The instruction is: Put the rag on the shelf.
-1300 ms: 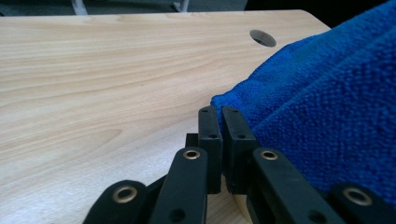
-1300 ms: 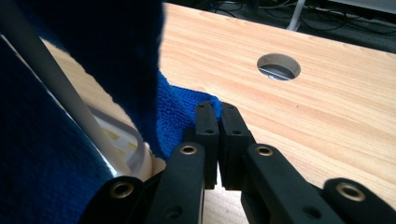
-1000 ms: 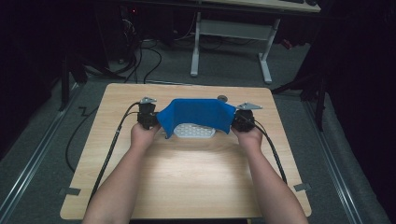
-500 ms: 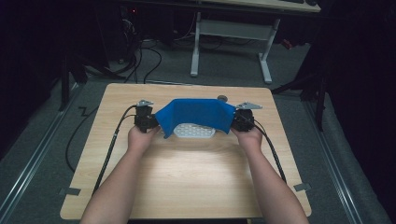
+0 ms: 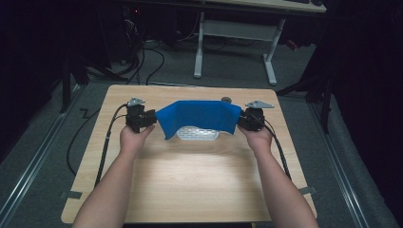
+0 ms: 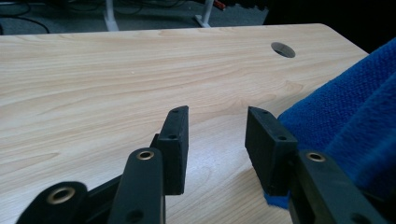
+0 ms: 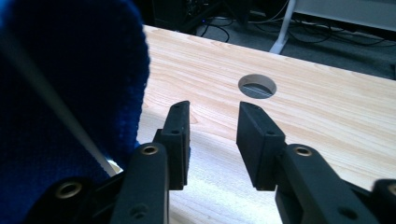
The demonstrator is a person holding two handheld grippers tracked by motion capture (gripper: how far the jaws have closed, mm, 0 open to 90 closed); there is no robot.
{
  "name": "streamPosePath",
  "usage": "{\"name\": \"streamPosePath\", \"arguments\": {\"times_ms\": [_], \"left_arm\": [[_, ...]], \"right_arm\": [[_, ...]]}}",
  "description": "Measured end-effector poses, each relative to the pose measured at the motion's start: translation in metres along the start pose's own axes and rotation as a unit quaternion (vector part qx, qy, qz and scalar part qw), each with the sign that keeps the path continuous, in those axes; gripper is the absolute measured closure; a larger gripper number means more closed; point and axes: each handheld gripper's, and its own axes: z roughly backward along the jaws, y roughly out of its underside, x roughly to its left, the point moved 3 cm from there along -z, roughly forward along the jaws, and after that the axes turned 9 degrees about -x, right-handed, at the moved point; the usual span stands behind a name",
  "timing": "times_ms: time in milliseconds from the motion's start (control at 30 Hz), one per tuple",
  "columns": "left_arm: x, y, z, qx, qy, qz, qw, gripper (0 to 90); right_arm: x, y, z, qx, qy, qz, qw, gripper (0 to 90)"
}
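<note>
A blue cloth [image 5: 199, 116] spans between my two grippers in the high view, arched over a white flat object [image 5: 197, 134] on the wooden table [image 5: 199, 185]. My left gripper [image 5: 151, 118] is at the cloth's left end and my right gripper [image 5: 243, 119] at its right end. In the left gripper view the left gripper [image 6: 217, 119] is open with bare table in the gap, and the cloth [image 6: 345, 116] lies against the outside of one jaw. In the right gripper view the right gripper [image 7: 212, 112] is also open, with the cloth [image 7: 70, 93] hanging beside it.
A round cable hole [image 5: 226, 99] sits near the table's far edge, just behind the cloth. Beyond the table a white desk frame [image 5: 199, 47] stands on the dark floor among loose cables [image 5: 142, 57]. A cable trails from each gripper toward the front.
</note>
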Motion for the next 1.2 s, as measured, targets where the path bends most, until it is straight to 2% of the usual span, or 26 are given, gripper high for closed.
{"name": "streamPosePath", "arguments": {"times_ms": [333, 633, 733, 800, 900, 933, 1033, 1100, 1200], "left_arm": [[0.007, 0.000, 0.018, -0.006, -0.013, -0.004, 0.9999, 57.1], [0.013, 0.007, 0.032, -0.011, -0.021, 0.004, 0.9997, 54.6], [0.013, 0.012, 0.037, -0.012, -0.021, 0.006, 0.9997, 54.6], [0.012, 0.018, 0.041, -0.010, -0.024, 0.004, 0.9997, 53.6], [0.012, 0.022, 0.045, -0.012, -0.023, 0.005, 0.9997, 52.7], [0.011, 0.025, 0.049, -0.008, -0.025, 0.001, 0.9997, 52.2], [0.009, 0.029, 0.052, -0.006, -0.024, 0.004, 0.9997, 51.4], [0.007, 0.034, 0.056, -0.007, -0.020, -0.003, 0.9998, 50.9], [-0.001, 0.043, 0.066, -0.007, -0.012, -0.013, 0.9998, 49.9]], "right_arm": [[-0.005, -0.005, 0.011, -0.003, 0.015, 0.014, 0.9998, 61.4], [-0.005, -0.009, 0.024, -0.008, 0.026, 0.020, 0.9994, 60.3], [-0.005, -0.006, 0.030, -0.024, 0.028, 0.018, 0.9991, 60.0], [-0.005, -0.001, 0.035, -0.014, 0.031, 0.019, 0.9992, 58.1], [-0.004, 0.001, 0.040, -0.016, 0.032, 0.026, 0.9990, 57.0], [-0.003, 0.003, 0.045, -0.026, 0.035, 0.030, 0.9986, 55.0], [-0.002, 0.005, 0.050, -0.018, 0.031, 0.031, 0.9989, 52.1], [0.000, 0.008, 0.060, -0.033, 0.027, 0.042, 0.9982, 49.4], [0.005, 0.011, 0.068, -0.023, 0.018, 0.049, 0.9984, 45.6]]}}
